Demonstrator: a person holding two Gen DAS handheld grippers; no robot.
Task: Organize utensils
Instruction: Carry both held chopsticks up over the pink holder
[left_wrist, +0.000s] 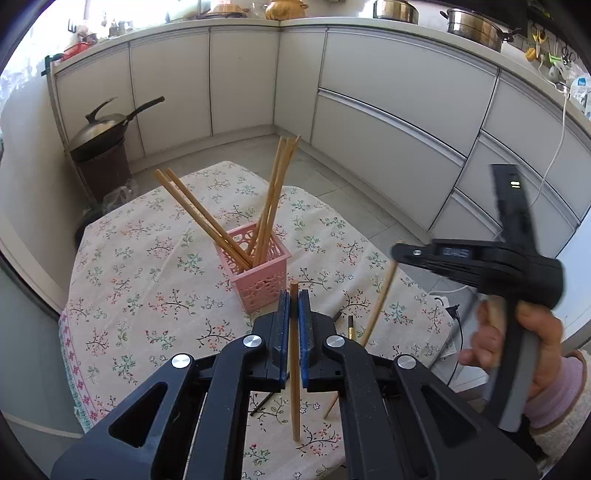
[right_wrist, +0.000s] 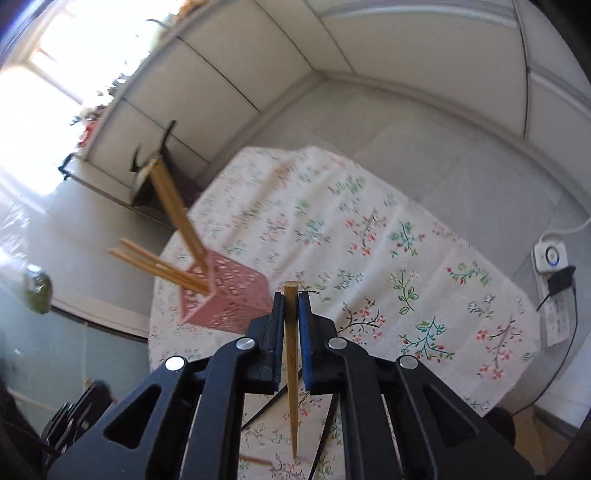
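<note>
Chopsticks, light, stiff and slick, sit clamped mid-shaft in each shut hand-held gripper, left (left_wrist: 294, 295) and right (right_wrist: 291, 297), above the desk (left_wrist: 140, 295), near the pink basket (left_wrist: 258, 273).

Chopstick (left_wrist: 294, 354) between closed jaws — pink basket (left_wrist: 258, 269) beyond

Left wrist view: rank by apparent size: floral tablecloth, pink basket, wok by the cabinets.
1. floral tablecloth, by far the largest.
2. wok and pink basket look about equal; the wok stands farther back, so I won't rank them.
</note>
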